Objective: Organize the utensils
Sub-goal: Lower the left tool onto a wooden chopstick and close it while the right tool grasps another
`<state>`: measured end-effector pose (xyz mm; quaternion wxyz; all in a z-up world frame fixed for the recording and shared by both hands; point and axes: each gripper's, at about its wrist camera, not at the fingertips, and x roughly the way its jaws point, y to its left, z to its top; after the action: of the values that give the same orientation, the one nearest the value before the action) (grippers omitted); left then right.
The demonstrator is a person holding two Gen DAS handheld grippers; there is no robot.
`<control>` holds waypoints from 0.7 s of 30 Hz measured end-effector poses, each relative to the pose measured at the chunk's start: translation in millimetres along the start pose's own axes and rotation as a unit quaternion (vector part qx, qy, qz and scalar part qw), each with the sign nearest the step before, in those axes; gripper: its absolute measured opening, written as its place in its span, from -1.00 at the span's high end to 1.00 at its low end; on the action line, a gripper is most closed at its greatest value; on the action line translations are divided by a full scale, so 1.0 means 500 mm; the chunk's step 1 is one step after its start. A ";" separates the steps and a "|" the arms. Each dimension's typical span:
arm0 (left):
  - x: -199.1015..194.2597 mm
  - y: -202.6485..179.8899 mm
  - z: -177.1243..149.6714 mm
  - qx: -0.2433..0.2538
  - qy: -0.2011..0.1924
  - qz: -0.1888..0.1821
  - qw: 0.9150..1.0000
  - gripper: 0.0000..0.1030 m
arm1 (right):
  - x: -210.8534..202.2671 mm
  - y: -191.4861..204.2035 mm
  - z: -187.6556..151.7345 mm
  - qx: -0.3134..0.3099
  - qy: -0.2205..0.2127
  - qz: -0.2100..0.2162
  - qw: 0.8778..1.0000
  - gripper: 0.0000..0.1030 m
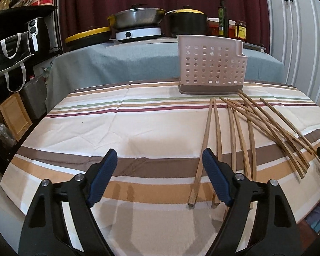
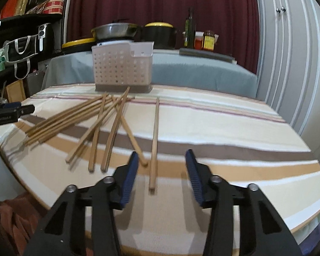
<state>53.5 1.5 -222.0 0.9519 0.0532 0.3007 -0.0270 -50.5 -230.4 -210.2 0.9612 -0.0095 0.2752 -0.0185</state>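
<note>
**Chopsticks still loose, first pick lining up**

Both tools spread and empty. The right tool (image 2: pixel 161 171) hovers astride a lone chopstick (image 2: pixel 154 140); the rest (image 1: pixel 256 125) lie scattered on the counter (image 1: pixel 96 128) before the perforated holder (image 1: pixel 211 66). Next, I'd judge: lower, pinch, lift.

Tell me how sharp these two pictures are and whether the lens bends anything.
Left wrist view: crisp, with the chopsticks and perforated holder sharply edged; the fisheye bows the striped tablecloth. Right wrist view: motion-blurred, so the chopsticks, holder and the right gripper fingers look smeared; the cupboard doors curve.
</note>
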 end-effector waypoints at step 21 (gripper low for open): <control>0.031 -0.025 -0.036 0.021 0.027 -0.032 0.999 -0.16 | 0.019 -0.027 -0.017 0.032 0.007 0.007 0.999 0.60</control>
<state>55.1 -9.3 -246.5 0.9408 0.0640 0.3268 -0.0627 -47.2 -244.4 -222.2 0.9590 0.0228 0.2816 -0.0210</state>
